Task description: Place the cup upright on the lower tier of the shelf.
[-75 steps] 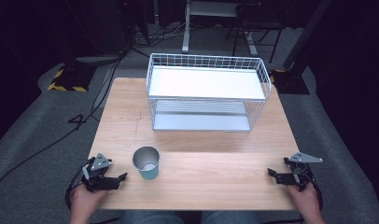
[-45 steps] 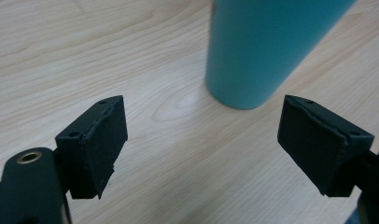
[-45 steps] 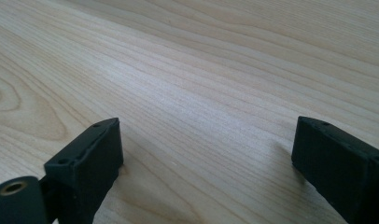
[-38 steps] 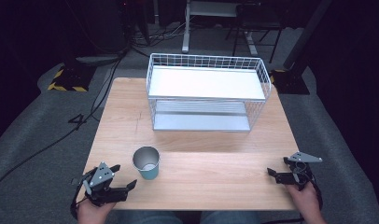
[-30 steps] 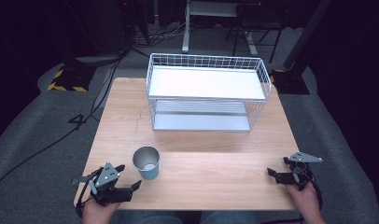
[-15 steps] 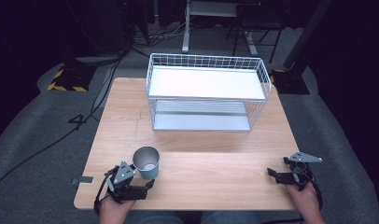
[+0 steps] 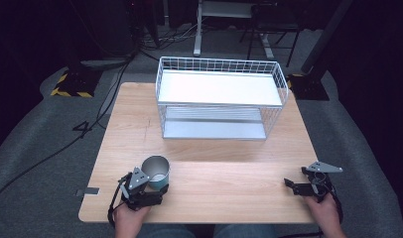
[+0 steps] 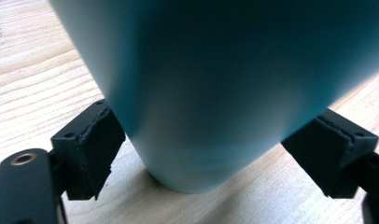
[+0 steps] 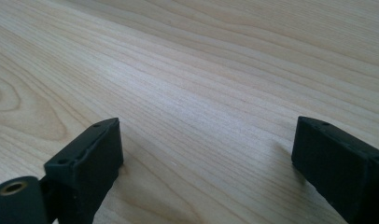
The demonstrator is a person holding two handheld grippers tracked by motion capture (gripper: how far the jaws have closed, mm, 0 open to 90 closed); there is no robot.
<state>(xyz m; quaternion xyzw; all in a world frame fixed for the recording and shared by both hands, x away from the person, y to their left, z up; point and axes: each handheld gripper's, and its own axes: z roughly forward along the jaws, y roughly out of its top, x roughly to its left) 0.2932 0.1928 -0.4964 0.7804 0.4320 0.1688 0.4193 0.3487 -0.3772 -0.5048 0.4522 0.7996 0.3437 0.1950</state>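
Gripping teal cup (image 7: 156,172), near table (image 7: 229,148) front edge, well before wire rack (image 7: 222,96). Left gripper (image 8: 199,154) jaws just closing, pads flanking cup base, seemingly touching. Squeezed evenly, low, kept upright. Right gripper (image 9: 201,154) spread, idle on table.

Bright table (image 7: 214,148), dark surroundings; close cup (image 8: 215,84) blurred
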